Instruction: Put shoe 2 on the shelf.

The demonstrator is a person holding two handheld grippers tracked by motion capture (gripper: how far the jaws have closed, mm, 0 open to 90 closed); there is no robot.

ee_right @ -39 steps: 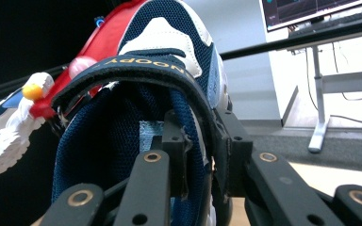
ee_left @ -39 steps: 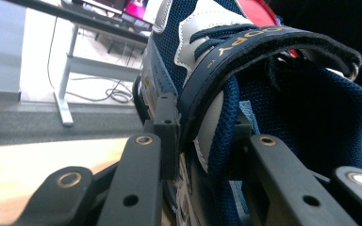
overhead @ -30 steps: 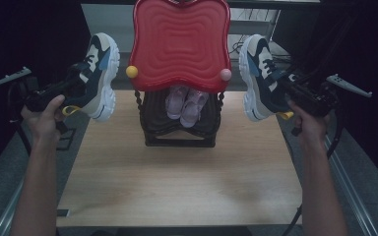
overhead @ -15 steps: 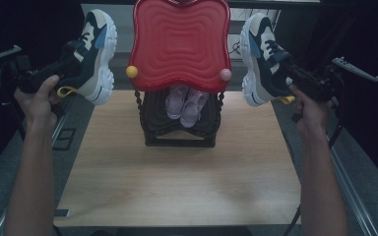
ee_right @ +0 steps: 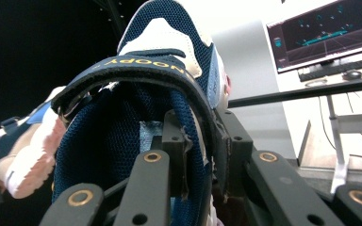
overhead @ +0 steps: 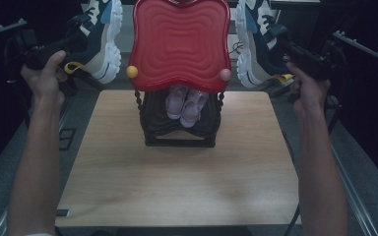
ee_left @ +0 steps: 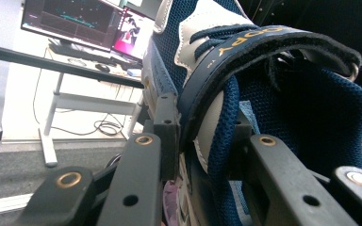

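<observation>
Two navy, white and light-blue sneakers are held up in the air on either side of a red rack top (overhead: pixel 179 42). My left gripper (overhead: pixel 74 46) is shut on the collar of the left sneaker (overhead: pixel 101 37), whose white sole faces the rack. In the left gripper view the jaws pinch the sneaker's (ee_left: pixel 245 108) navy strap and mesh side. My right gripper (overhead: pixel 288 49) is shut on the right sneaker (overhead: pixel 256 42). In the right gripper view the jaws clamp the collar wall of that sneaker (ee_right: pixel 141 108) under its strap.
A black shoe rack (overhead: pixel 179 125) stands at the back of the wooden table (overhead: pixel 177 177), with a pair of small lilac shoes (overhead: pixel 187 103) on its shelf under the red wavy top. A yellow knob (overhead: pixel 132 72) and a pink knob (overhead: pixel 225 74) stick out at the top's corners. Desks with monitors stand behind.
Both hands have lifted their sneakers upward and slightly outward; the shoes now reach the upper edge of the high view beside the red top.
</observation>
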